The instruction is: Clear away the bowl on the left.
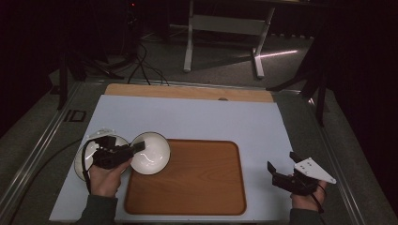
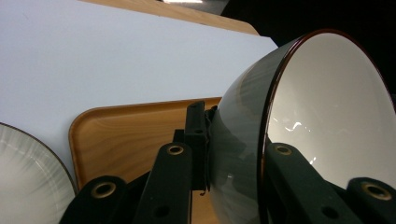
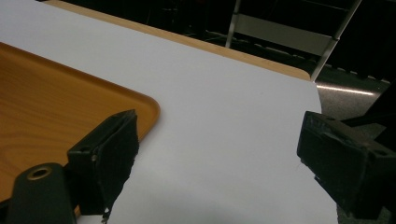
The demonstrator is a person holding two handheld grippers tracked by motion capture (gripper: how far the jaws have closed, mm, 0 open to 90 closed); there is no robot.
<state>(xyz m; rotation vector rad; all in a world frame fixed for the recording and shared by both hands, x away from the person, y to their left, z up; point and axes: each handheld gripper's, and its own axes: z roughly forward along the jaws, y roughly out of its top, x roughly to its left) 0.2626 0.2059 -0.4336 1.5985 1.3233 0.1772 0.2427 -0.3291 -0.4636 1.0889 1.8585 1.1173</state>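
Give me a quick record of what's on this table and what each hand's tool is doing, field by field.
Held item: white-inside, grey-outside bowl with dark red rim, tilted, at the tray's left corner
Left tool: shut on the bowl's rim, one jaw inside, one outside
Second bowl: white, under the left hand, on the mat
Tray: rounded wooden tray, bare
Right tool: open, holding nothing, right of the tray
Surface: pale blue-white mat

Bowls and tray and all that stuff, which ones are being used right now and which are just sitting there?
In use:
- left gripper, shut on the rim of the tilted bowl
- tilted bowl, over the tray's left corner
- wooden tray

Just sitting there:
- second bowl, beside the tray
- right gripper, open, holding nothing
- white stand on the floor
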